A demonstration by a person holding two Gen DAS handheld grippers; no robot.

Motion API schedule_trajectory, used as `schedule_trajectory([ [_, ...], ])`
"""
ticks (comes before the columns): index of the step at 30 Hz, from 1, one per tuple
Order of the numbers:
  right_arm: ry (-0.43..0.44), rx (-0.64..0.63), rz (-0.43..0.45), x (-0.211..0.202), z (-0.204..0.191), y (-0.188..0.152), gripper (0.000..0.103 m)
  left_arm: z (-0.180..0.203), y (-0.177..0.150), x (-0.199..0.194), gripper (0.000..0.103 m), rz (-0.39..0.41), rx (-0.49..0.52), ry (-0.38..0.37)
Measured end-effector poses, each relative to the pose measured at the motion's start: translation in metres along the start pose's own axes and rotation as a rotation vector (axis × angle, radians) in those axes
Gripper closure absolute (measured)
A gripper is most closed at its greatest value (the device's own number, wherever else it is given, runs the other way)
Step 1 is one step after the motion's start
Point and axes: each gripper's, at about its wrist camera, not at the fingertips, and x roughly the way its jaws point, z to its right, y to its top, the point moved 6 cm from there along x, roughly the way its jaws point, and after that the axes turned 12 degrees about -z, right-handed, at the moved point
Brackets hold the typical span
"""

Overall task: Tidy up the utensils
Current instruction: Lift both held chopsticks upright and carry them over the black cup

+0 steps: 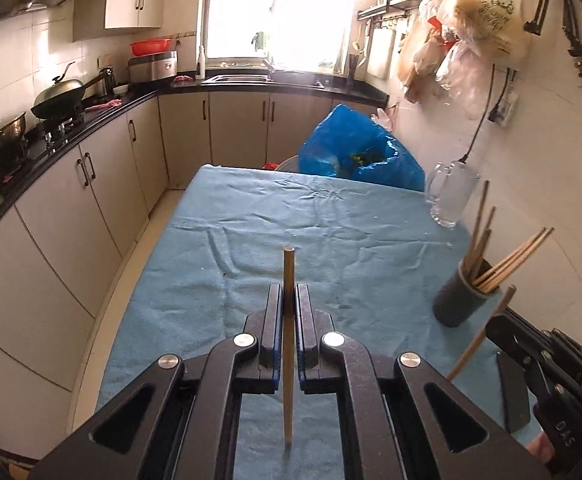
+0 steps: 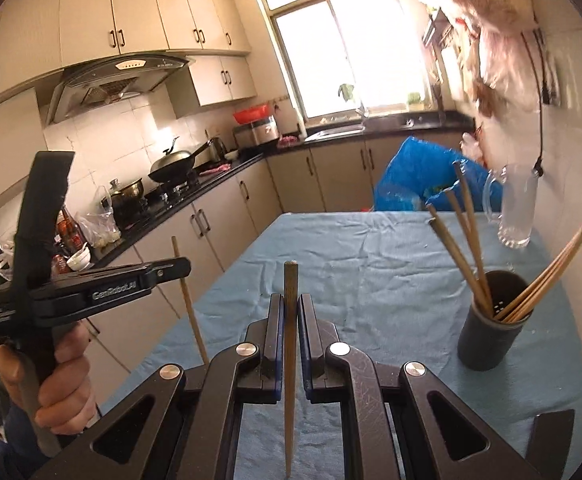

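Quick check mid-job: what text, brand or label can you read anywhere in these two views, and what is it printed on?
"GenRobot.AI": side of the left gripper, right wrist view.
"DAS": body of the right gripper, left wrist view.
Green print on the hanging plastic bag: too blurred to read.
Small white print on the left gripper's rear: too small.

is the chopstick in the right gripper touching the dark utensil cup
Apart. In the right wrist view the chopstick, clamped in the right gripper, stands well left of the dark cup, with bare blue cloth between them.
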Motion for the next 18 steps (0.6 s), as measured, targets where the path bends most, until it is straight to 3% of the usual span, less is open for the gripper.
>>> schedule_trajectory([
  [8,-0.038,0.002,0.076,-0.019,0.003,0.007,0.095,0.006,-0.007,-0.008,0.098,0.001,0.010,-0.015],
  [18,-0.058,0.027,0.110,-0.031,0.013,0.006,0.095,0.016,-0.008,-0.024,0.098,0.024,0.029,-0.028],
])
